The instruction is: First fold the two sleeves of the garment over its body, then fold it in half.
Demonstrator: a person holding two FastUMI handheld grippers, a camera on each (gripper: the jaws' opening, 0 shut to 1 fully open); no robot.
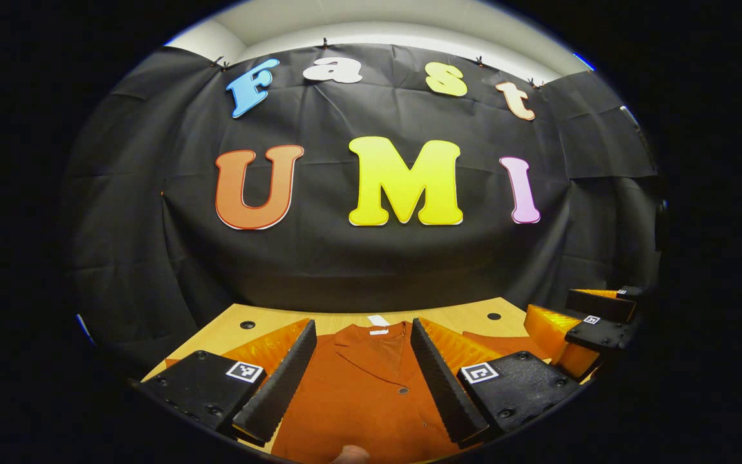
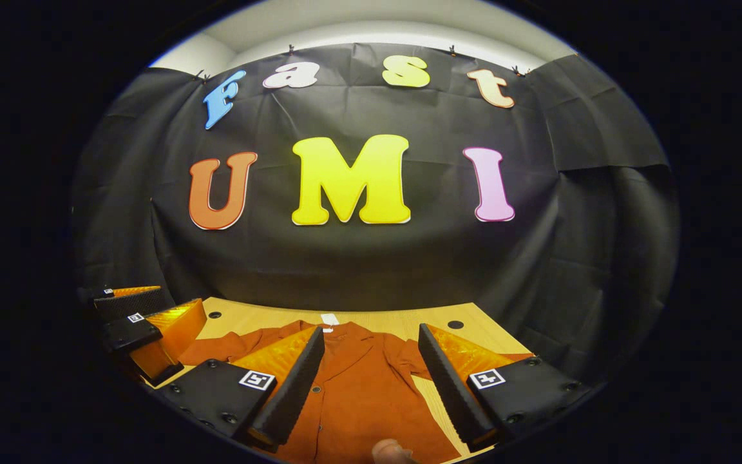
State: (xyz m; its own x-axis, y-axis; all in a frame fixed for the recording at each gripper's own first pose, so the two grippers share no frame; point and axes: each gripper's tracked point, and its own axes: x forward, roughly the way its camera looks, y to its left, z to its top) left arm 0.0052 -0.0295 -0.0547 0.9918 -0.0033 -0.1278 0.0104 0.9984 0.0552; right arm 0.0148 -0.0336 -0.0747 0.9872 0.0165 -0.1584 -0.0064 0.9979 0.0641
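Lower hem of rust-orange garment [image 1: 358, 399] cut off at bottom edge in left gripper view; same in right gripper view [image 2: 351, 399]. Small pale rounded shape at bottom edge of each view, probably a fingertip, too cropped to tell. Left gripper [image 1: 361, 380] above garment front, fingers wide apart, nothing between them but cloth below; contact with cloth not discernible. Right gripper [image 2: 371, 380] likewise spread, over garment's body toward one sleeve side, not gripping. Right gripper also at right edge of left gripper view, partly cut off; left gripper at left edge of right gripper view, partly cut off. Garment flat on wooden table [image 1: 461, 312], button front up, collar and white neck tag [image 1: 377, 321] at far side. Sleeves spread outward, partly hidden behind fingers.
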